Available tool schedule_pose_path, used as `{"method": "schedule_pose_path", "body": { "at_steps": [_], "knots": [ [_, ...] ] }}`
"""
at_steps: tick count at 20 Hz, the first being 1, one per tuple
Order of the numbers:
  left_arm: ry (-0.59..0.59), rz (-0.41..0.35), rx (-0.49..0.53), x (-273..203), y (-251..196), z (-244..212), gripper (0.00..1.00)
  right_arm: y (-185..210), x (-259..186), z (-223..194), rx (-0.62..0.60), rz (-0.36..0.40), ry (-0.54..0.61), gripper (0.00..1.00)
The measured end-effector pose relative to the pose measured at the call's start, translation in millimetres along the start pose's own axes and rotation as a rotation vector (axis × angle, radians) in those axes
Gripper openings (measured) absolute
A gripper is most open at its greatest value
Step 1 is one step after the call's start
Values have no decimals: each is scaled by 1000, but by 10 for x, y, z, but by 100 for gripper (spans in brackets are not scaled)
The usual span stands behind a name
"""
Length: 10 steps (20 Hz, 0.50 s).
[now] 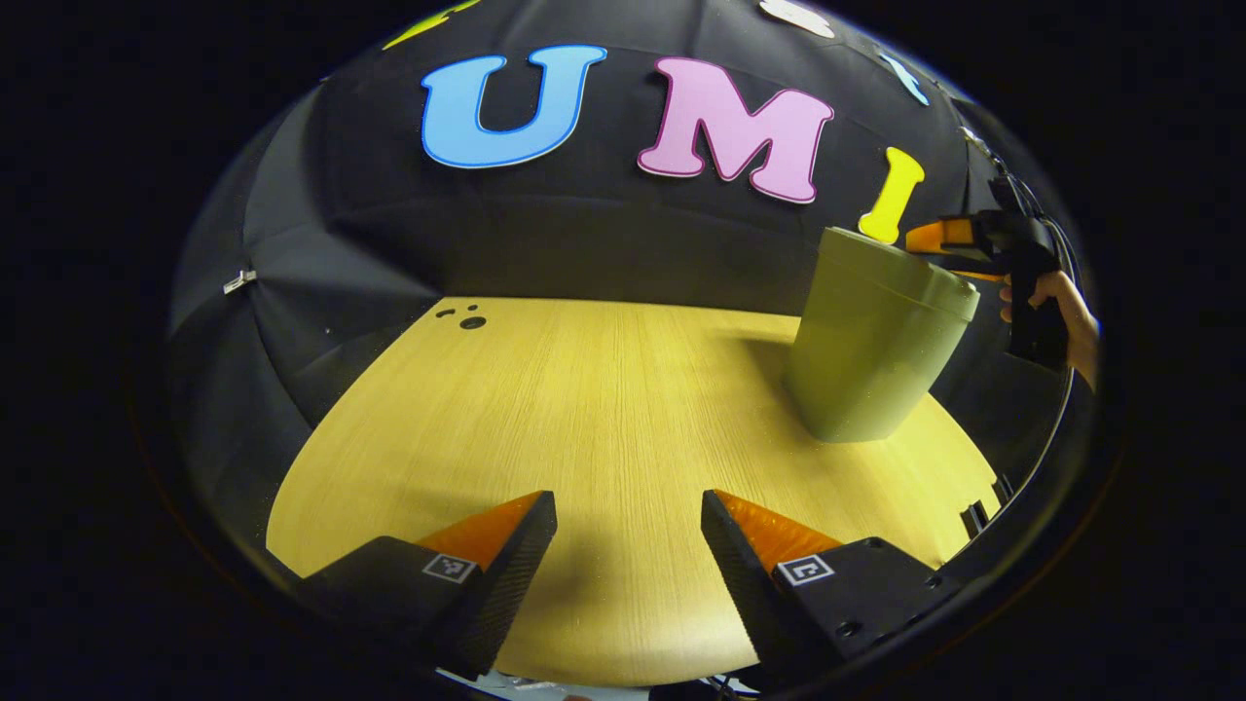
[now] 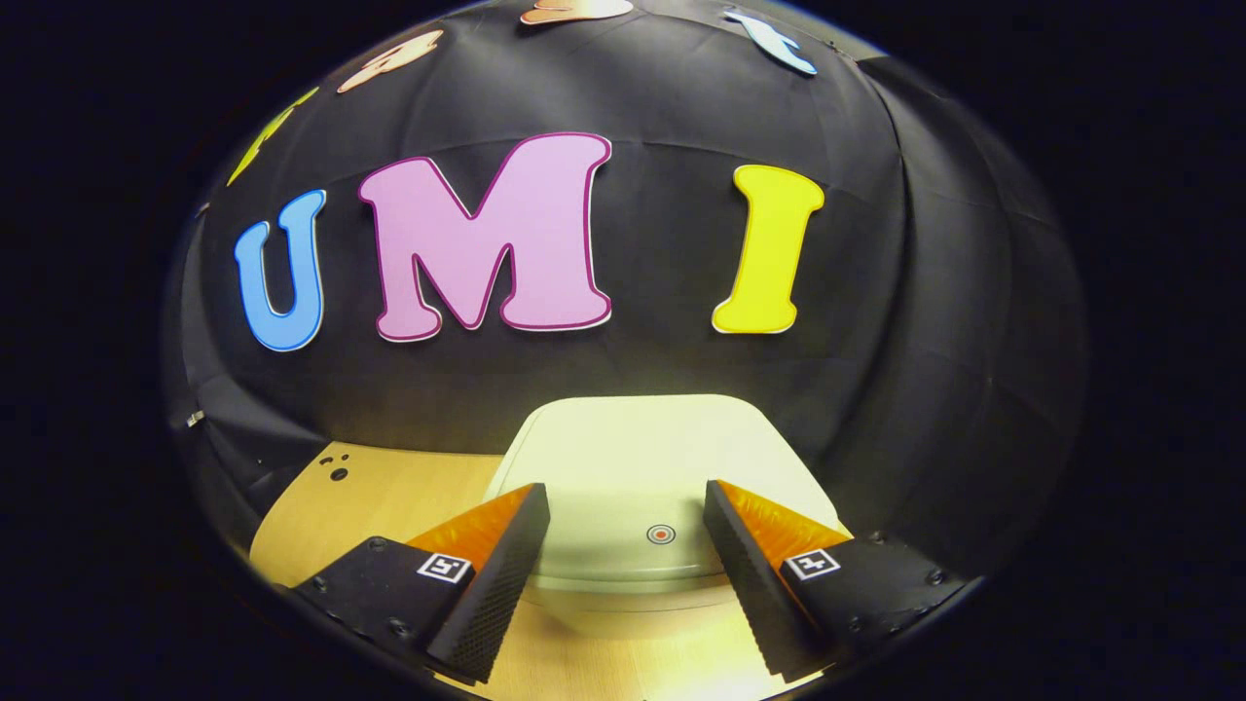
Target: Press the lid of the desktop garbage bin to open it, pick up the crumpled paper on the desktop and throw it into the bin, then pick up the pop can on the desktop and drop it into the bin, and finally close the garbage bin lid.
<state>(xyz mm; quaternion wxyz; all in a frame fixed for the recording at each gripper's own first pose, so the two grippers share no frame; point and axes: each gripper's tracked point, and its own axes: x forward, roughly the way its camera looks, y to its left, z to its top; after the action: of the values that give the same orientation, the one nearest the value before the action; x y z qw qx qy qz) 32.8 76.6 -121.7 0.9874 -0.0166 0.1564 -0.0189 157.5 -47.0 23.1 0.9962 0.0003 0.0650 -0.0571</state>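
We hold the right gripper (image 2: 627, 545) just above the closed lid (image 2: 642, 458) of the desktop garbage bin (image 1: 871, 341), its fingers spread wide and gripping nothing, the lid's small round target mark (image 2: 661, 534) lying between them and slightly to the right of centre. From the left gripper view the bin stands upright at the far right of the wooden desktop (image 1: 584, 409), its long axis vertical, with the right gripper (image 1: 949, 239) poised over its top rim and a hand (image 1: 1066, 316) on the handle beyond. Our left gripper (image 1: 629, 531) hangs well apart from the bin, low over bare desktop on the near side, its fingers likewise wide open and empty. The right hand is plainly the nearer one, and we judge that a press would go straight down onto the lid. Whether the fingertips already touch the lid we cannot tell. The bin's far side is hidden, and its base is cut off in the right gripper view.
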Motion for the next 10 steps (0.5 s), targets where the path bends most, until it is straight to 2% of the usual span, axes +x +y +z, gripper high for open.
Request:
{"method": "schedule_pose_path", "body": {
  "at_steps": [5,10],
  "knots": [
    [-101,26,50,-181,-21,395,96,25,-71,42,31,15,21,100],
    [-217,42,102,-457,-135,746,96,49,-383,370,42,46,-110,100]
  ]
}}
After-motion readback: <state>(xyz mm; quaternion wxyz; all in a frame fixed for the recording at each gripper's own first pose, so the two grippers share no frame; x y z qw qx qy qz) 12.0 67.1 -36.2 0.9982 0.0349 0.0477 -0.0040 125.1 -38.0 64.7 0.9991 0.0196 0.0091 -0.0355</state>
